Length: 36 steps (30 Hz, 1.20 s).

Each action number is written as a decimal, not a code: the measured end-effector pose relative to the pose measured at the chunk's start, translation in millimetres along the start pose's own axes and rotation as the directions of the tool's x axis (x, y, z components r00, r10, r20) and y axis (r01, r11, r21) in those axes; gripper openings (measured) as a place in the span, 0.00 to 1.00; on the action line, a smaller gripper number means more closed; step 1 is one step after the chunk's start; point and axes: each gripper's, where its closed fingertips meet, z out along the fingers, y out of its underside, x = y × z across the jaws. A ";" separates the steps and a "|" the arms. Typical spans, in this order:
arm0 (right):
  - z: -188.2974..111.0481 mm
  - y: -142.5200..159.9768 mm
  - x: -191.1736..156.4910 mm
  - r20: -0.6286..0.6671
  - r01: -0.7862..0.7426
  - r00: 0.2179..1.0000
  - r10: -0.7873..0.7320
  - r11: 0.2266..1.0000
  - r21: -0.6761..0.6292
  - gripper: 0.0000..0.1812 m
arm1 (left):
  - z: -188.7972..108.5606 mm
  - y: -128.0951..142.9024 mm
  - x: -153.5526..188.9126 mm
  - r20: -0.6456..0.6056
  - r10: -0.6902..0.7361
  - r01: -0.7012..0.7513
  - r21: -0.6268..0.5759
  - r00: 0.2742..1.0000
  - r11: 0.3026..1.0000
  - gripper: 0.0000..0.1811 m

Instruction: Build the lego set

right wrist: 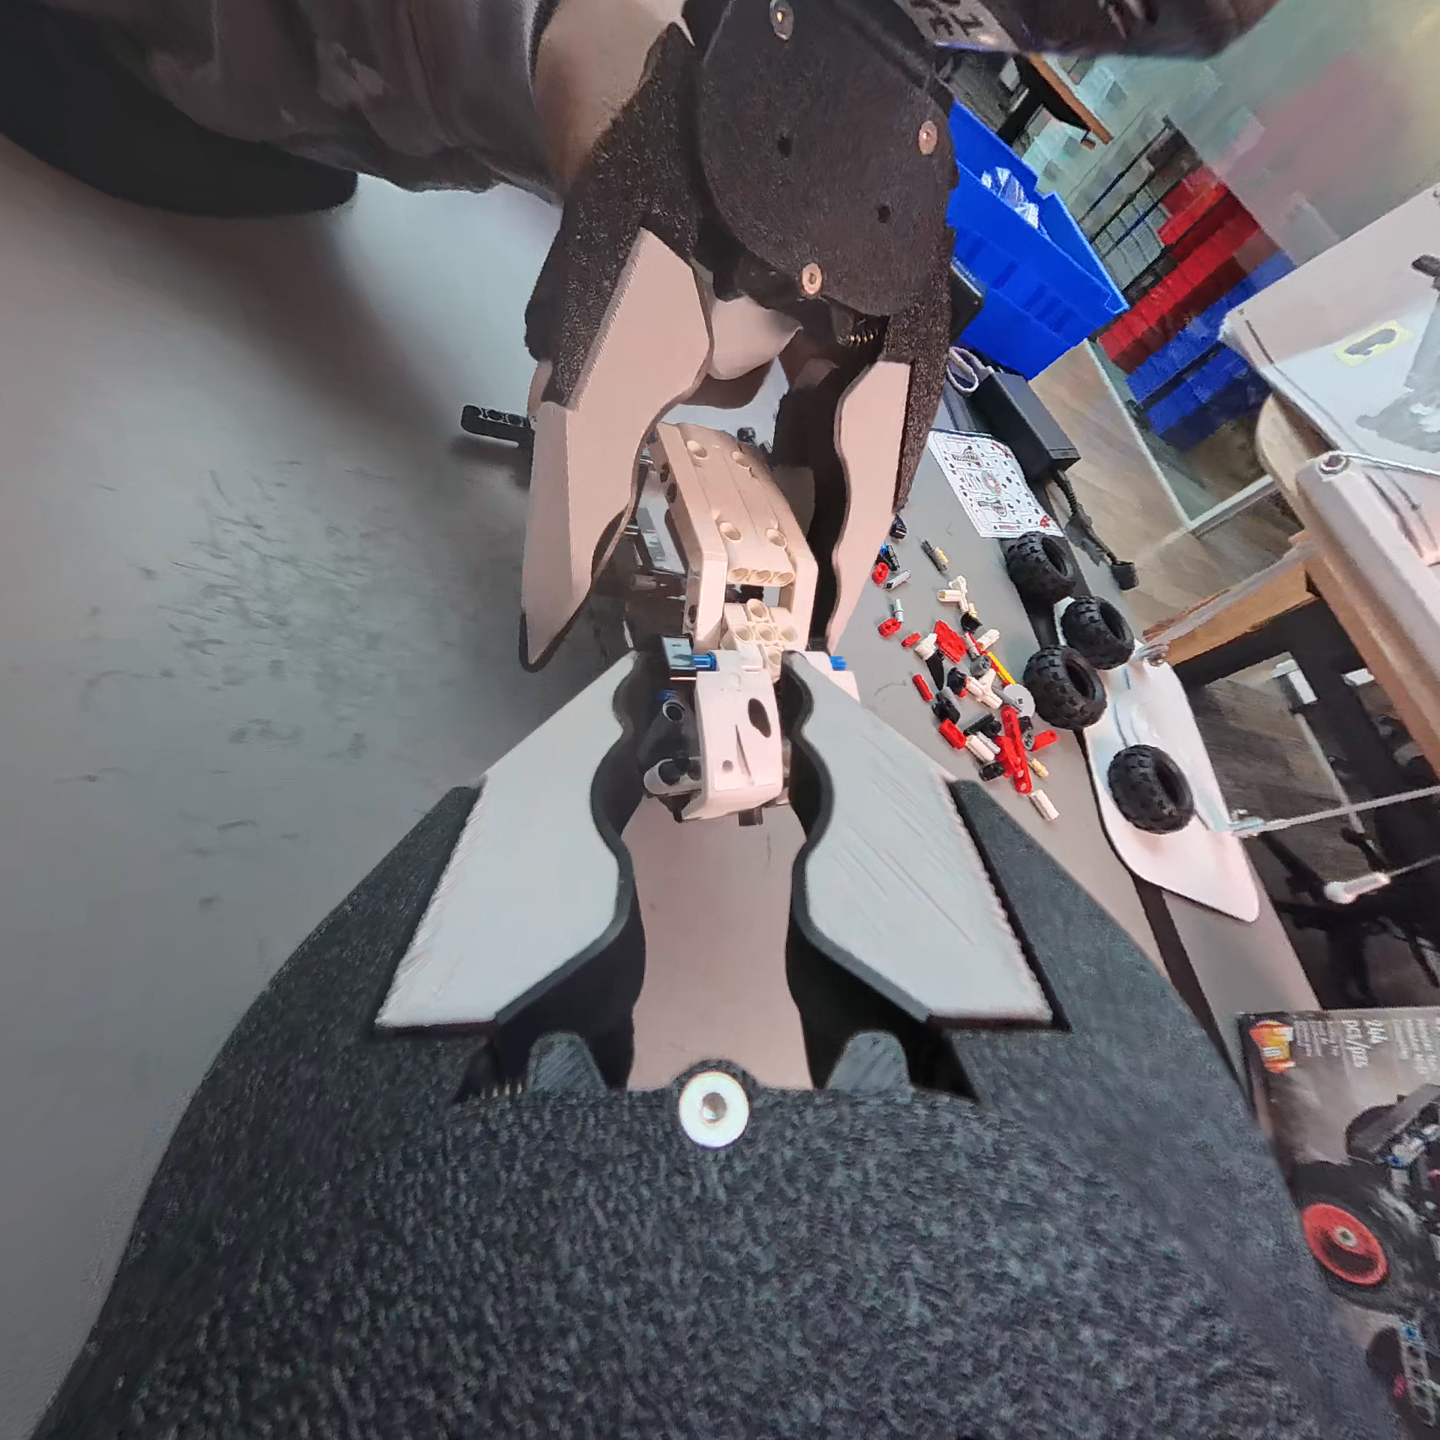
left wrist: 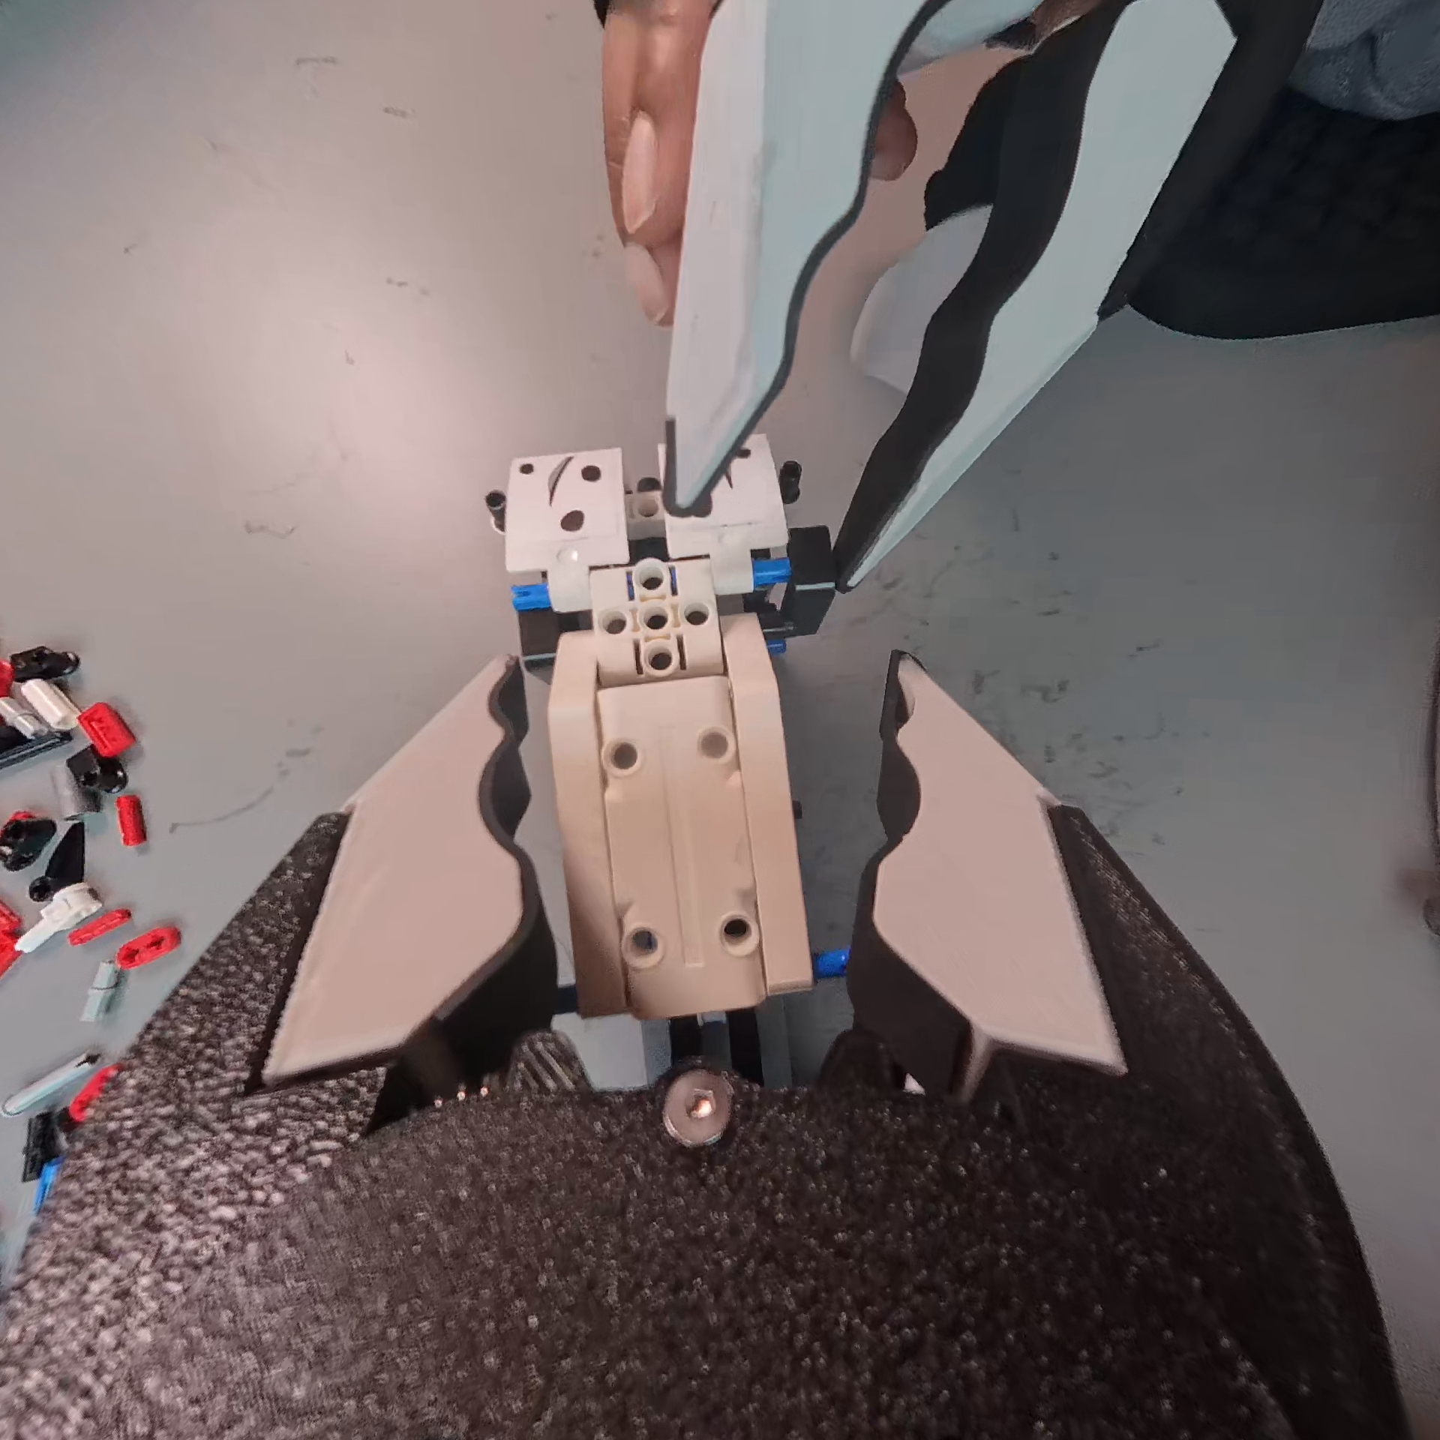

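White and black, the half-built lego model (left wrist: 662, 748) sits on the grey table (left wrist: 234, 390), right between the two grippers. The left gripper (left wrist: 705, 678) has its jaws spread wide, one finger on each side of the model's long white hood, with clear gaps on both sides and no contact. From the far end comes the right gripper (right wrist: 713, 662): its jaws are also apart, flanking the model's front end. In the left wrist view one right fingertip rests down on a white front panel while the other stands off beside a black frame piece. Whether the near finger in the right wrist view touches the white panel cannot be told.

Look at the model: a smooth white hood with four round holes, a white pin-hole block ahead of it, two square white panels with dark markings, blue pins poking out at the sides, black beams beneath.

Loose parts (right wrist: 974, 686), red, white and black, lie scattered beside the build, with four black tyres (right wrist: 1091, 678) further along, a printed sheet (right wrist: 986, 483) and the set's booklet (right wrist: 1356, 1169) at the table's edge. Blue bins (right wrist: 1021, 241) stand beyond.
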 end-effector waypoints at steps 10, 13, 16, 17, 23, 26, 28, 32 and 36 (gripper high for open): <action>0.4 -2.0 -13.5 -0.014 0.302 0.953 -0.303 0.952 -0.047 0.06 | 1.7 0.3 -1.4 -0.005 0.006 -0.006 0.012 1.000 1.000 0.46; -1.0 -2.9 -17.8 -0.002 0.336 0.942 -0.337 0.941 -0.043 0.05 | 1.2 0.3 -1.3 -0.011 0.008 -0.008 0.018 1.000 1.000 0.46; -1.5 -4.9 -22.8 0.027 0.326 0.945 -0.325 0.945 -0.029 0.05 | 1.3 0.7 -0.9 -0.017 0.014 -0.014 0.019 1.000 1.000 0.46; -1.2 -4.8 -23.5 0.035 0.320 0.947 -0.319 0.947 -0.030 0.05 | 1.4 0.9 -0.6 -0.021 0.015 -0.015 0.019 1.000 1.000 0.46; -0.8 -4.7 -23.5 0.044 0.307 0.951 -0.305 0.951 -0.032 0.05 | 2.7 0.5 1.3 -0.036 0.020 -0.019 0.024 0.999 1.000 0.46; -0.6 -6.1 -25.5 0.059 0.304 0.952 -0.302 0.952 -0.028 0.05 | 3.4 -0.4 2.8 -0.042 0.027 -0.025 0.028 0.999 0.999 0.46; -1.1 -8.5 -26.7 0.066 0.295 0.954 -0.293 0.955 -0.017 0.05 | 3.7 -0.9 3.9 -0.047 0.031 -0.029 0.030 0.998 0.999 0.46; -5.5 -13.2 -27.3 0.077 0.258 0.963 -0.259 0.966 0.015 0.05 | 4.4 -1.9 5.5 -0.051 0.044 -0.043 0.032 0.998 0.999 0.46; -5.8 -14.9 -32.7 0.106 0.239 0.965 -0.241 0.970 0.029 0.04 | 4.6 -2.4 6.3 -0.059 0.059 -0.056 0.038 0.997 0.998 0.47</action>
